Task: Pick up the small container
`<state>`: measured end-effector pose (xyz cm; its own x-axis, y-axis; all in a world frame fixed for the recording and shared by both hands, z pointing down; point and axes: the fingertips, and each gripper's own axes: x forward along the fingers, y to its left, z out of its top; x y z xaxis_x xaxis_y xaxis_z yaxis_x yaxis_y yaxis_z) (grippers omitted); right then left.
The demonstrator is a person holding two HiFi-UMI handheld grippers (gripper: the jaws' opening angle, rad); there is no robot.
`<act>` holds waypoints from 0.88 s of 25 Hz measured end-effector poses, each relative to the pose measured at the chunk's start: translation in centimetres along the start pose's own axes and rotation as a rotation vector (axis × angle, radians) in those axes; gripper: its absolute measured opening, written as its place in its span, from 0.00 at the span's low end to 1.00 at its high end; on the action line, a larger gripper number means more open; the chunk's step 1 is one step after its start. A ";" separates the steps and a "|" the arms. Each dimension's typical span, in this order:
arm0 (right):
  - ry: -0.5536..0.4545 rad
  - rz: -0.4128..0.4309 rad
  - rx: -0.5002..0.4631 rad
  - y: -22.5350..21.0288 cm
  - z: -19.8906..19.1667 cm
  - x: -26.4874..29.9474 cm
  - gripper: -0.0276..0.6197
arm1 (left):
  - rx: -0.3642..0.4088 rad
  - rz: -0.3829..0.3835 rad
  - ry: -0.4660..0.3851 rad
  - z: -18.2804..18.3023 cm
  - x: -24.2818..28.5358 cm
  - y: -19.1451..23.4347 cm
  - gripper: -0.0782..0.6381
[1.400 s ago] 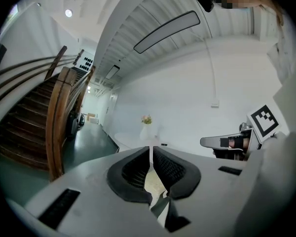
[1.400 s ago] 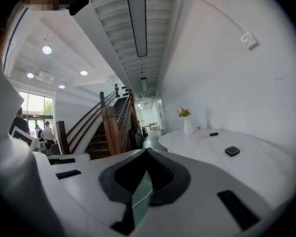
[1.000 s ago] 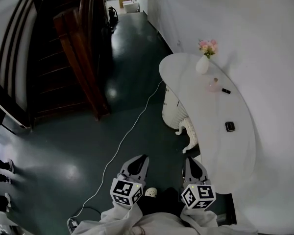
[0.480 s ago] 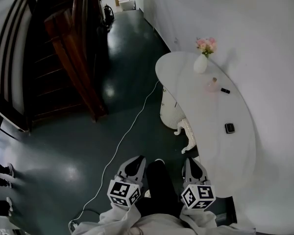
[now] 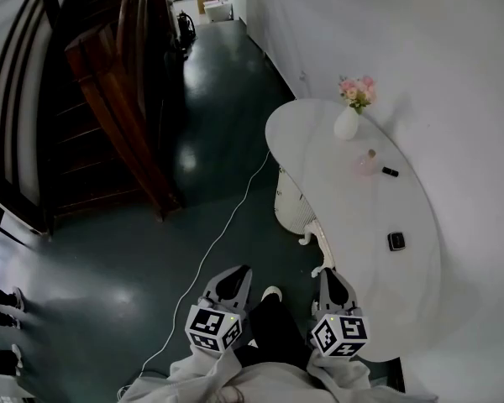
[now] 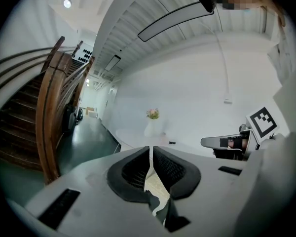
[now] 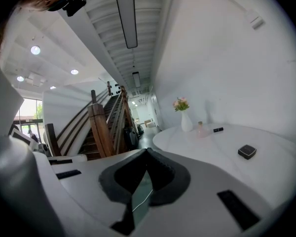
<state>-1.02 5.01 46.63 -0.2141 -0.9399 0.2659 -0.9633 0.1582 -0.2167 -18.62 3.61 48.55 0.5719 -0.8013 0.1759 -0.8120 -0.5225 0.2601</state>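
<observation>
The left gripper [image 5: 237, 272] and right gripper [image 5: 331, 275] both have jaws pressed together, empty, well short of the small dark square container [image 5: 396, 241] on the white curved surface [image 5: 319, 166]. Arriving closed would only shove it. The pink bottle [image 5: 368, 162], white flower vase [image 5: 347, 122] and black stick [image 5: 390, 172] sit beyond, clear; a white floor cable [image 5: 203, 263] could snag feet.

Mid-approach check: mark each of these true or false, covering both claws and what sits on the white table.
1. The left claw and the right claw are both shut and empty. True.
2. The flower vase stands on the floor. False: it stands on the white table.
3. The dark square box lies nearer the person than the pink bottle. True.
4. The right claw grips the pink bottle. False: the bottle stands on the table near the vase, well away from that claw.
</observation>
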 end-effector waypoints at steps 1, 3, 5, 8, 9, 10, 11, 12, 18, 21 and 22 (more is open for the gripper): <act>-0.003 0.001 0.000 -0.2 0.4 0.8 0.12 | 0.004 -0.002 -0.002 0.4 0.7 0.3 0.15; -0.010 0.003 -0.006 -0.7 1.4 2.3 0.12 | 0.013 -0.004 -0.007 1.3 2.2 0.9 0.15; -0.016 0.003 -0.010 -1.2 2.3 3.9 0.12 | 0.017 -0.003 -0.013 2.1 3.8 1.6 0.15; -0.026 0.002 -0.009 -2.4 3.5 6.1 0.12 | 0.014 0.003 -0.023 3.1 6.1 2.6 0.15; -0.030 0.001 -0.010 -2.8 3.9 6.8 0.12 | 0.014 0.004 -0.025 3.4 6.9 2.9 0.15; -0.034 0.000 -0.013 -3.1 4.4 7.5 0.12 | 0.015 0.004 -0.026 3.7 7.6 3.1 0.15; -0.036 -0.003 -0.014 -3.5 4.7 8.1 0.12 | 0.015 0.004 -0.027 3.9 8.4 3.4 0.15; -0.037 -0.006 -0.012 -3.9 5.0 8.8 0.12 | 0.015 0.003 -0.026 4.2 9.1 3.7 0.15; -0.031 -0.017 0.006 -5.6 6.3 12.2 0.12 | 0.022 -0.004 -0.012 5.3 13.0 4.8 0.15; -0.021 -0.019 0.016 -6.3 6.4 13.9 0.12 | 0.026 -0.009 0.000 5.5 14.8 5.4 0.15; -0.018 -0.020 0.019 -6.6 6.4 14.4 0.12 | 0.027 -0.008 0.004 5.6 15.4 5.6 0.15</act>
<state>3.28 -11.54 45.87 -0.1918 -0.9483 0.2530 -0.9642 0.1339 -0.2290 -15.03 -13.29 47.45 0.5789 -0.7959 0.1773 -0.8102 -0.5368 0.2357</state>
